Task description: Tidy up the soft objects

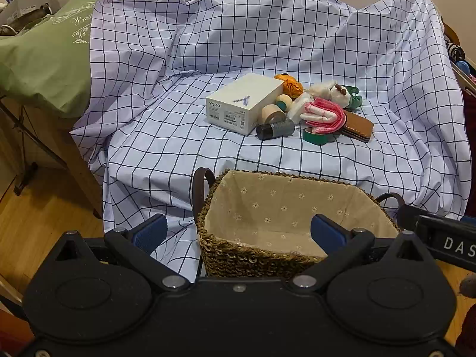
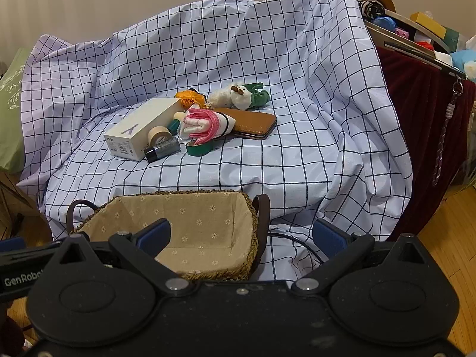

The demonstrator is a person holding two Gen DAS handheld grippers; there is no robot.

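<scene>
The left gripper (image 1: 238,233) stands spread wide with nothing between its blue pads (image 1: 150,232), and its body cuts off the near wall of the basket (image 1: 253,255). The basket sits on the checked cloth (image 1: 178,148) directly ahead of this gripper, lined and with nothing visible inside; its left handle (image 1: 199,190) shows, while the right one is mostly hidden. The clutter lies well beyond the basket. From left to right it holds a white box (image 1: 242,102), a wooden roll (image 1: 272,113), a dark cylinder (image 1: 275,129), a green tape ring (image 1: 316,136), a pink-and-white cloth (image 1: 322,116) and a brown wallet (image 1: 358,126). Behind them an orange item (image 1: 290,84) is half hidden by the box, and its kind cannot be told. A plush toy (image 1: 339,92) with a green part lies at the back; the pale fluffy piece beside it may be part of it or separate. In the right wrist view the right gripper (image 2: 242,235) is likewise spread wide and holds nothing. Here the basket (image 2: 250,238) lies low and to the left of this gripper, its near edge covered by the gripper body. The cloth bundle (image 2: 205,125) partly overlaps the wallet (image 2: 253,122), and the plush toy (image 2: 242,93) sits just behind the wallet, well apart from both grippers.
</scene>
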